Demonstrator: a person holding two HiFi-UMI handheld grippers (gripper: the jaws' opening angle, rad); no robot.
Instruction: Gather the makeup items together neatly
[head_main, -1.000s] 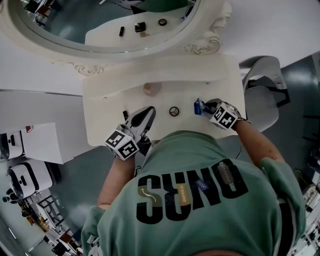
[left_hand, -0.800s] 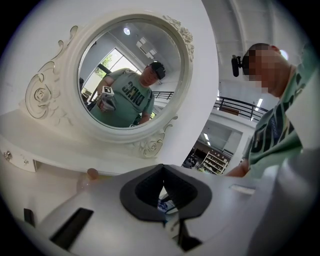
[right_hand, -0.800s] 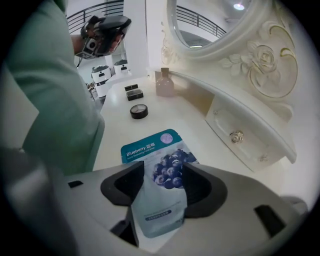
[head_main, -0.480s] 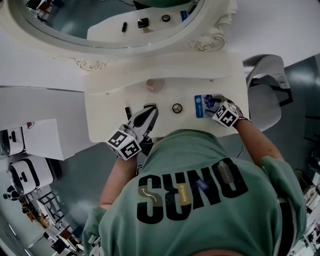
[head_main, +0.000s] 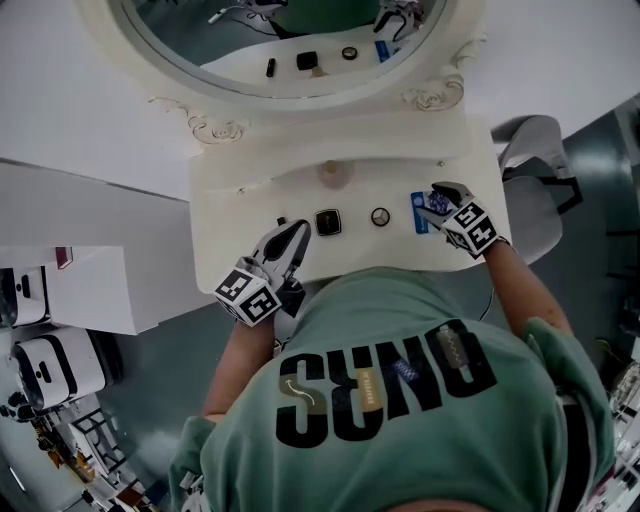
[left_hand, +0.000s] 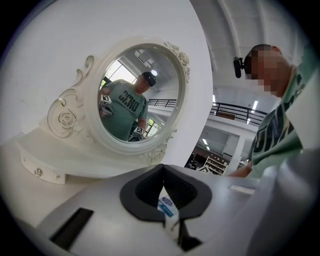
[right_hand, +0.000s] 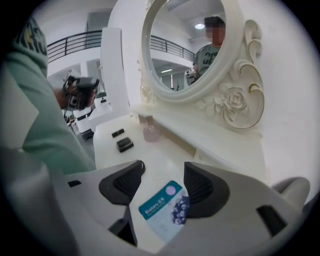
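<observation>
The mirror (head_main: 290, 40) fills the back of my head view, and below it the white worktop (head_main: 230, 215) carries everything I am tidying. My left hand-held gripper (head_main: 296, 234) hangs over the front edge, its jaws clenched at the tips with only a thin slit between them. A scrap of white and blue shows through that slit. I judge it to be something beyond the jaws and not something gripped.

My right hand-held gripper (head_main: 437, 197) is at the right end of the worktop. Its jaws have just been opening and now stand wide apart. The sachet (head_main: 419, 213) lies flat on the worktop below and between them, touching neither pad, so I read it as released. Its long axis runs from the front edge toward the mirror.

The pink cup (head_main: 333, 175) stands alone nearer the mirror, behind the others. In front of it runs a loose row: the compact (head_main: 327, 221), then the round pot (head_main: 380, 216), then the sachet at the far right. The black stick (right_hand: 118, 133) lies just left of the compact, close beside my left jaws, its length also pointing toward the mirror.

The cup looks like the piece left to bring in, I think. It sits up and right of my left jaws, and my left hand is the nearer one.
</observation>
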